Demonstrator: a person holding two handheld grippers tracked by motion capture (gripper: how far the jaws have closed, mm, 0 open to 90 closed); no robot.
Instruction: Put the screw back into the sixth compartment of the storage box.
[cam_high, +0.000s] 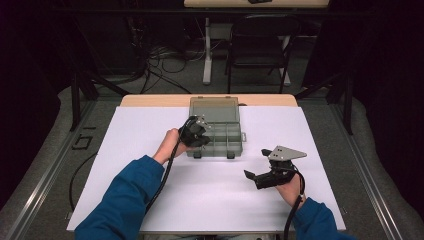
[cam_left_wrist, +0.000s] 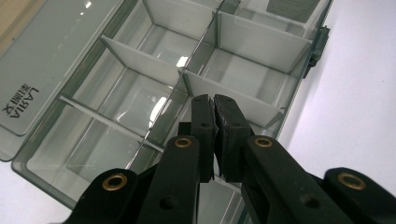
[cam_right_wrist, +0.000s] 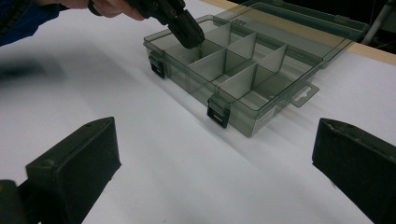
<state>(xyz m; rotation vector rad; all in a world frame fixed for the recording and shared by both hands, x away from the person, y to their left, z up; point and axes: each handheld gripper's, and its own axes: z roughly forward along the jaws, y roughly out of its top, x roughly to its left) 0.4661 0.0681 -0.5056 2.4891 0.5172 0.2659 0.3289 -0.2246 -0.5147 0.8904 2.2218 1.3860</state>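
A clear grey compartment box (cam_high: 216, 135) lies open at the back middle of the white table (cam_high: 150, 150), its lid (cam_high: 214, 107) folded flat behind it. White dividers (cam_left_wrist: 140, 58) split it into several cells, and I see nothing in them. My left gripper (cam_high: 204, 141) hovers over the box's front left cells, its jaws shut (cam_left_wrist: 215, 99) just above a divider, with nothing visible between them. In the right gripper view the left gripper (cam_right_wrist: 191, 39) points down into the box (cam_right_wrist: 243, 70). My right gripper (cam_high: 256, 162) rests low at the right front, open (cam_right_wrist: 212, 135), with only bare table between its jaws.
Two black latches (cam_right_wrist: 218, 112) sit on the box's front wall, and a hang tab sticks out on its right side. A wooden table edge (cam_high: 150, 100) shows behind the white sheet. Beyond it stand a black chair (cam_high: 260, 45) and floor cables.
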